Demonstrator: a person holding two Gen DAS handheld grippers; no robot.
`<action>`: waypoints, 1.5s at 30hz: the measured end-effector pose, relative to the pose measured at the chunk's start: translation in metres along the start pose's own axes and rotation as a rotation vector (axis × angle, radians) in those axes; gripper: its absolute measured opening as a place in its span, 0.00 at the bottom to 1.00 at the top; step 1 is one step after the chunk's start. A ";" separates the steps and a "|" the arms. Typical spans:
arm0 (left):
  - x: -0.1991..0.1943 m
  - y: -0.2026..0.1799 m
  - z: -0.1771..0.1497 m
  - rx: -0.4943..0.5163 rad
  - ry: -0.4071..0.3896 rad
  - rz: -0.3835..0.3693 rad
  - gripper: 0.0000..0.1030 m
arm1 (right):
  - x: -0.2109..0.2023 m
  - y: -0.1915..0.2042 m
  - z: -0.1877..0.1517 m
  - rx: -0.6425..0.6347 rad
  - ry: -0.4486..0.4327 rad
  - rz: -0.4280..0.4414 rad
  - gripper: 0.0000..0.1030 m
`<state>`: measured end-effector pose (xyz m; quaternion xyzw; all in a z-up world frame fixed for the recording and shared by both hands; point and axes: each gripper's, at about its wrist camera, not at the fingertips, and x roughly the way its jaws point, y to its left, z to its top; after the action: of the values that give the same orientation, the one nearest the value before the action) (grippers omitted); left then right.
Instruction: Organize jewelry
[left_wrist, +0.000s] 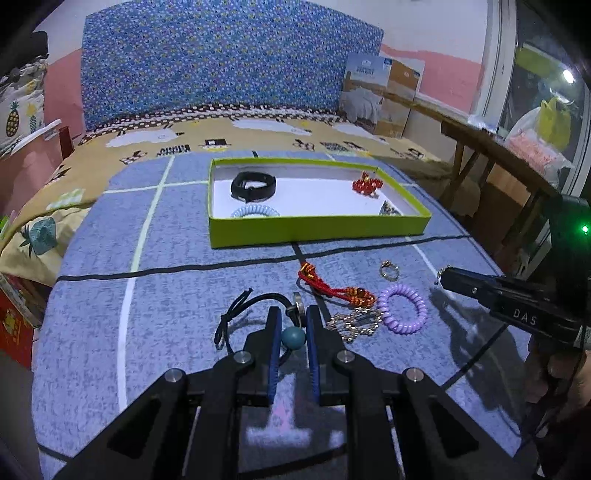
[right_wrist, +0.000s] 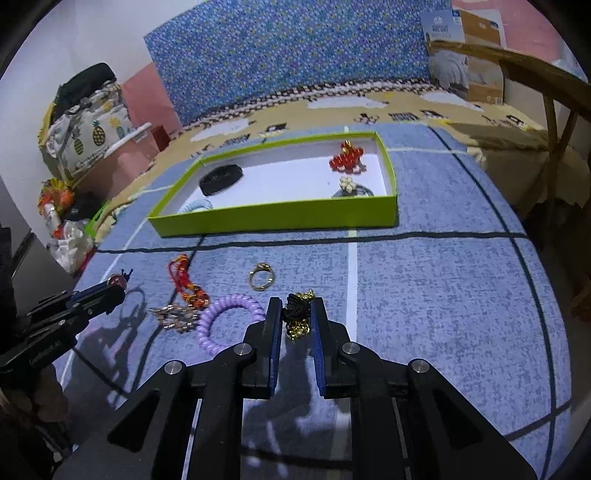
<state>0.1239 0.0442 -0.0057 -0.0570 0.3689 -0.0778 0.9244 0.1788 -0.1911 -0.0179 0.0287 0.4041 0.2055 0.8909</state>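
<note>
Both hand-held grippers closed on jewelry, short of the green box.

Left hand-held gripper (left_wrist: 291, 321) pinches a black cord necklace (left_wrist: 236, 317) at its teal bead (left_wrist: 293, 336), the cord trailing loose on the blue cloth; the trailing loop could, I judge, snag the silver chain (left_wrist: 356, 321) or red braided bracelet (left_wrist: 332, 286) beside it during a lift. Right hand-held gripper (right_wrist: 295, 314) is nearly shut on a black-and-gold tangle (right_wrist: 297, 314), which may slip out in transit. Green box (left_wrist: 317, 230), already holding several pieces, lies well beyond; its near wall could catch dangling ends.
</note>
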 end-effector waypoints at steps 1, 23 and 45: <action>-0.004 -0.001 0.000 0.001 -0.011 -0.003 0.14 | -0.004 0.001 0.000 -0.002 -0.008 0.002 0.15; -0.015 -0.012 0.022 0.046 -0.077 -0.007 0.14 | -0.032 0.016 0.015 -0.065 -0.083 0.010 0.15; 0.039 -0.019 0.093 0.132 -0.110 0.020 0.14 | 0.010 -0.007 0.088 -0.093 -0.112 0.009 0.15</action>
<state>0.2140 0.0231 0.0383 0.0034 0.3124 -0.0895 0.9457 0.2516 -0.1834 0.0323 0.0006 0.3437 0.2262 0.9114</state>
